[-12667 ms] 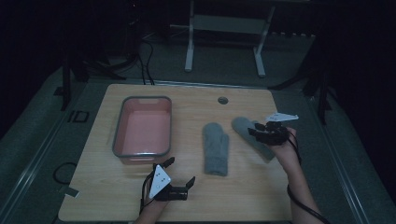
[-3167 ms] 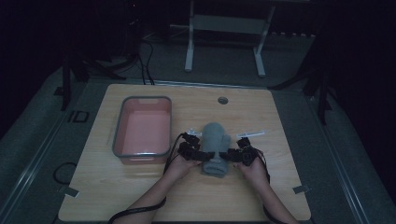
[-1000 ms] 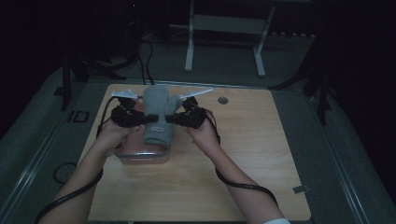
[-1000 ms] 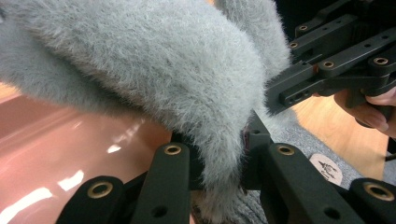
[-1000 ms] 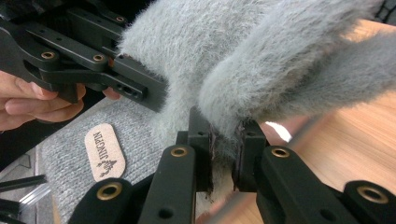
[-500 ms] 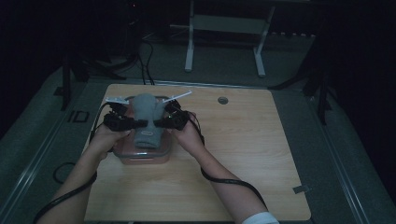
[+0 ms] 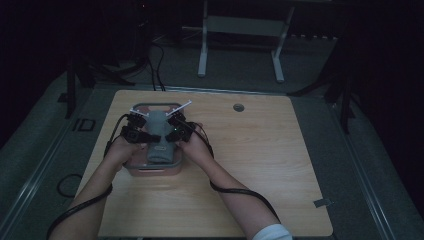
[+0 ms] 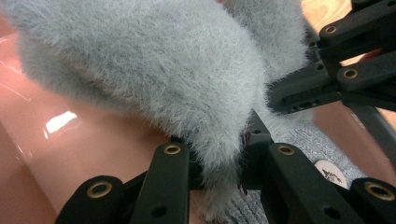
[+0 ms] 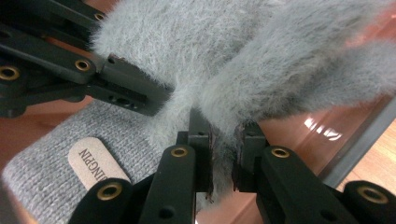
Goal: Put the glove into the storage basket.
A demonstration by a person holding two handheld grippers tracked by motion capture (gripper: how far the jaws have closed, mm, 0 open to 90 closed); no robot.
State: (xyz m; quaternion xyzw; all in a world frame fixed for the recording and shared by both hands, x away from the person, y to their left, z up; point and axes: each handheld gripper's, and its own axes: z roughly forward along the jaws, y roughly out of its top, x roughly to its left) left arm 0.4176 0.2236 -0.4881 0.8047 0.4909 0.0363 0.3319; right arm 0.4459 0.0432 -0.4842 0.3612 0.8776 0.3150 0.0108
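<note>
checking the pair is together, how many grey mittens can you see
2. One mitten hangs pinched between the left gripper and right gripper over the pink tray; the other mitten lies in the tray beneath it.

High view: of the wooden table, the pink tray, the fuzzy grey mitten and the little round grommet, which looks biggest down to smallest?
1. Light wooden table, by far the largest.
2. Pink rectangular plastic tray, partly hidden by hands.
3. Fuzzy grey mitten, held over the tray, so nearer the camera; still looks smaller.
4. Small round grey grommet in the tabletop, smallest.
</note>
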